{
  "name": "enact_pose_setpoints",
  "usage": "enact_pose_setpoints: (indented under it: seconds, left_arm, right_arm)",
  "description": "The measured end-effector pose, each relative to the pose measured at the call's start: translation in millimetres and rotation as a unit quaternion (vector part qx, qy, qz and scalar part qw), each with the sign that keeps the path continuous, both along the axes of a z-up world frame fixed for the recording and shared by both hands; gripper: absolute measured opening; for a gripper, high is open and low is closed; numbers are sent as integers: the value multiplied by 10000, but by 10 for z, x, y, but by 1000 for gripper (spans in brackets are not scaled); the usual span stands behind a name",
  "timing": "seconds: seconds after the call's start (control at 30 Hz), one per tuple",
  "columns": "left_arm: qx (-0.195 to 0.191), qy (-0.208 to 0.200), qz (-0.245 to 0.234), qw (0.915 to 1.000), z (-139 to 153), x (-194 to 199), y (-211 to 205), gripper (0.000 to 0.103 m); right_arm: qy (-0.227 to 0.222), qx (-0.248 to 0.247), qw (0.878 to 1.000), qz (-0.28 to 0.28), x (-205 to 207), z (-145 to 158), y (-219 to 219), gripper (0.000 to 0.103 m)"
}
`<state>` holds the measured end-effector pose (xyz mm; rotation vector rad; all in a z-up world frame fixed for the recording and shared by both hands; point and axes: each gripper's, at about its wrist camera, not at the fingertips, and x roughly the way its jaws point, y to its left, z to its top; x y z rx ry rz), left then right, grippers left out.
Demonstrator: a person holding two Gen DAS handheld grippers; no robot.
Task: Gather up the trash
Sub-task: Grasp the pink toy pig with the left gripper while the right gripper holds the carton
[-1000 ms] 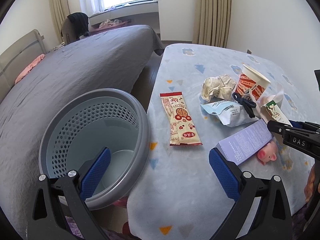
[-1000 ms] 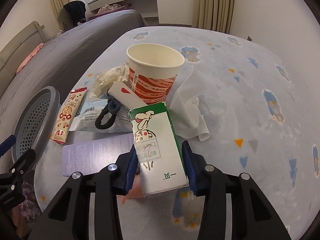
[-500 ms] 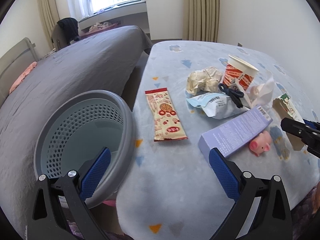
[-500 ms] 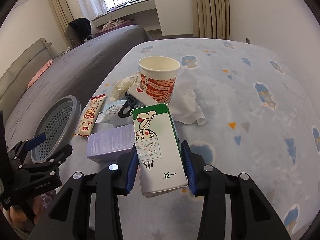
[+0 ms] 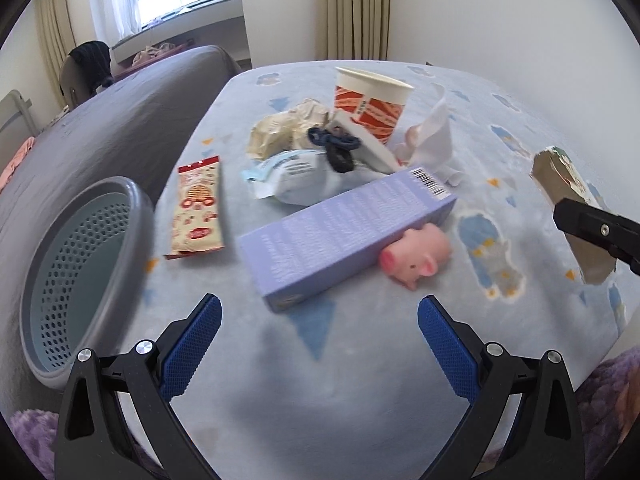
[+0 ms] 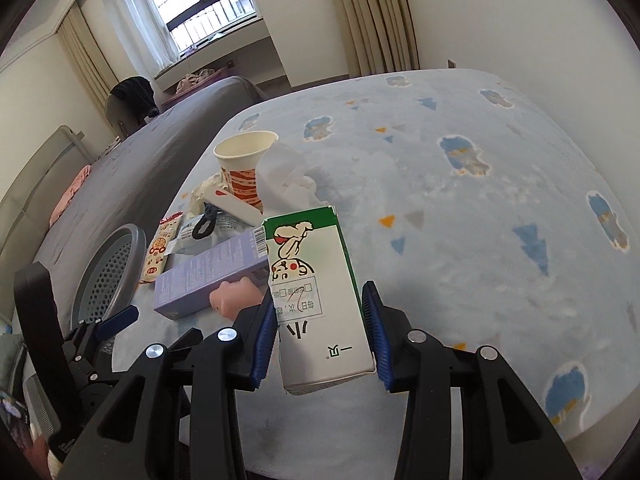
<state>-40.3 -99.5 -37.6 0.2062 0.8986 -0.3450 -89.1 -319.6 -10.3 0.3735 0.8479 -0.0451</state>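
My right gripper (image 6: 320,312) is shut on a green and white carton (image 6: 316,296), held up off the blue table cover (image 6: 460,216). The same carton (image 5: 572,216) shows at the right edge of the left wrist view. My left gripper (image 5: 319,320) stands open over the table's near edge, nothing between its blue pads. Just beyond it lie a purple box (image 5: 344,232) and a pink toy pig (image 5: 416,256). Farther back are a snack wrapper (image 5: 198,208), a white pouch (image 5: 296,176), crumpled paper (image 5: 284,130), a paper cup (image 5: 370,102) and a tissue (image 5: 434,140). A grey perforated bin (image 5: 76,272) stands at the left.
A dark hair tie (image 5: 336,146) and a white card (image 5: 364,146) lie on the pile by the cup. A grey bed (image 5: 100,120) runs along the left of the table. A wall and curtains (image 5: 356,8) close off the back.
My left gripper has swung right, from over the bin to over the table before the purple box. My right gripper has lifted the carton and drawn back from the pile.
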Motion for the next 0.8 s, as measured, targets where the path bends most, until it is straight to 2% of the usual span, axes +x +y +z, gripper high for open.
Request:
enact_pose_setpoints:
  seconds: [0.1,0.33,0.53,0.67,0.73,0.8]
  left_arm:
    - [-119,68,59,9999,-39,13,-155,97]
    - [-120,297,216,9993,-140,74,-491,97]
    - [-295,328,535,9976,-165,194,-593,96]
    - [-274,256,706,9968,-171,241,-639,95]
    - [-225,258,759,9965,-188,254,-666,87]
    - [-199,333,751,9964,-218,269,-678,69]
  right_arm:
    - [-78,146,9998,-118,-80,39,-130,40]
    - [-444,226,9983,-311,-273,250,-340,40]
    - [-354,371,9980,-367,-310,215,-434,40]
    - [-364,402,9979,-352,-325,222,-433,40]
    - [-368,409,9979,-336,-327,223,-426,40]
    - [-379,404,9979,-322,-324,227,-416,40]
